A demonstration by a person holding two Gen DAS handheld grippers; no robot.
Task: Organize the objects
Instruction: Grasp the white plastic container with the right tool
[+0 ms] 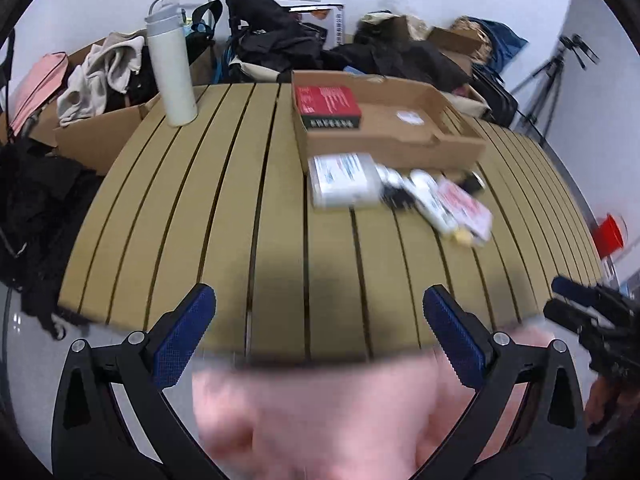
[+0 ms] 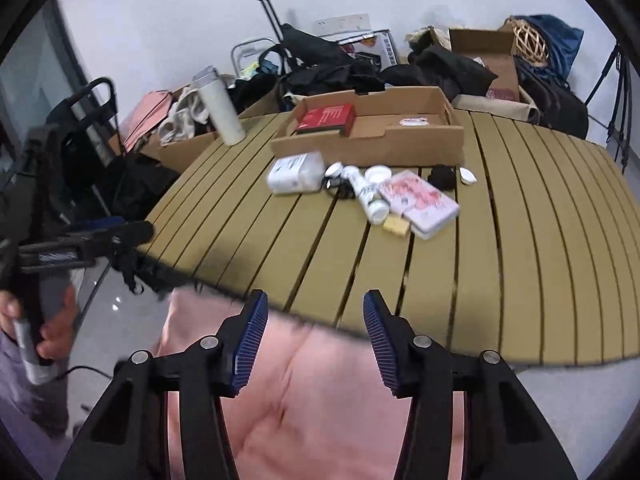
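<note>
Both grippers hang over the near edge of the tan slatted table [image 2: 520, 240], above pink quilted fabric [image 2: 320, 400] that fills the bottom of each view. The left gripper [image 1: 320, 312] has its blue-padded fingers [image 1: 184, 340] spread wide with nothing between them; the right gripper [image 2: 312, 320] is also spread, less widely, and holds nothing.

The things to sort lie in a loose cluster near the middle of the table, just in front of a shallow brown cardboard tray [image 2: 368, 144]. A red flat box [image 2: 328, 118] already lies inside the tray at its left end. In the cluster, a white rectangular packet [image 2: 294, 172] sits furthest left; beside it are a white bottle lying on its side [image 2: 368, 196], a small white round jar [image 2: 378, 174], a pink floral flat tin [image 2: 420, 202], a small yellow block [image 2: 396, 226] touching the tin's near corner, a black lump [image 2: 442, 176] and a small white case [image 2: 467, 176].

A tall white insulated flask [image 2: 222, 108] stands upright at the table's far left corner. Bags, dark clothing and open cartons crowd the wall behind.

The left view is blurred, so the cluster smears together there. What the black lump is, I cannot tell.
</note>
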